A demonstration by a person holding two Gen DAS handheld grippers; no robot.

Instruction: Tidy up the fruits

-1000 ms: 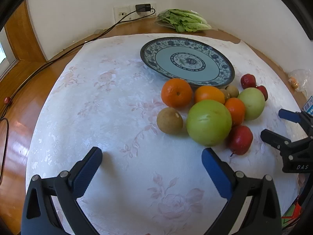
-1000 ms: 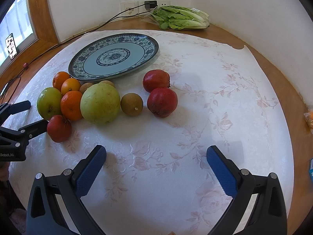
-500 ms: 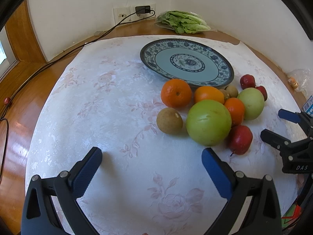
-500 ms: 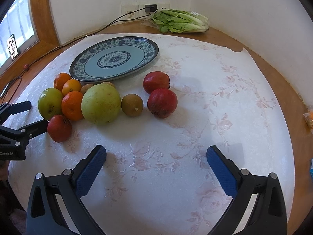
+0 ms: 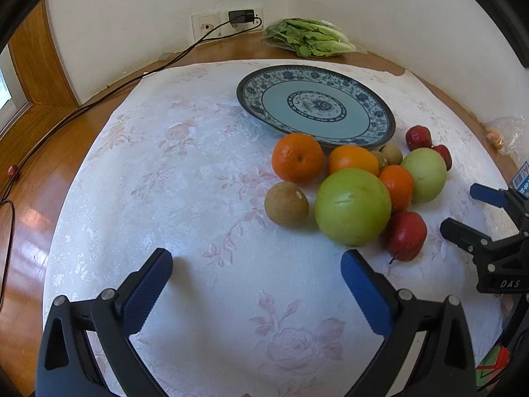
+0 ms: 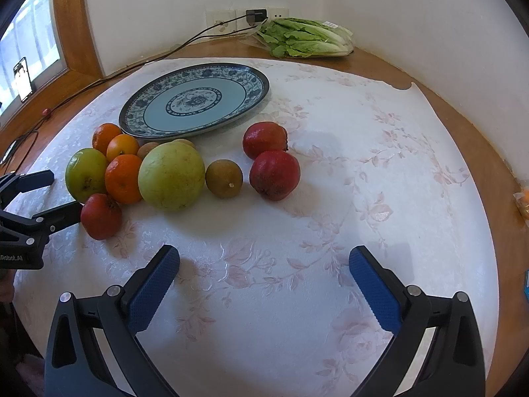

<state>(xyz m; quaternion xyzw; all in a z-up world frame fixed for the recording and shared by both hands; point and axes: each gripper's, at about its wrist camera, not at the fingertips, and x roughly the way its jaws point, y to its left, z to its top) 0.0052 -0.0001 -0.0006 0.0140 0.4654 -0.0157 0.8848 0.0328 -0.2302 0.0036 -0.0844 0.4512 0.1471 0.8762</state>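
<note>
Nothing among the fruit has shifted since a second ago; only the right wrist view has drifted slightly, so the plate and lettuce sit a touch lower in it. Both grippers hover over the cloth with jaws spread wide and nothing between them: the left gripper (image 5: 256,278) and the right gripper (image 6: 264,278).

Just beyond the left gripper lies the fruit cluster. A large green apple (image 5: 352,206) with a scuffed, matte skin touches a small orange (image 5: 396,187) and a red fruit (image 5: 406,235). A brown round fruit (image 5: 286,203) sits just beside it, a glossy orange (image 5: 297,157) behind. A second green apple (image 5: 425,173) lies on the far side. Two red pomegranates (image 6: 274,173) rest apart from the cluster.

All fruit lies on the floral tablecloth (image 5: 198,165), near the blue patterned plate (image 5: 380,112), which holds none. Bagged lettuce (image 6: 307,38) rests by the wall.
</note>
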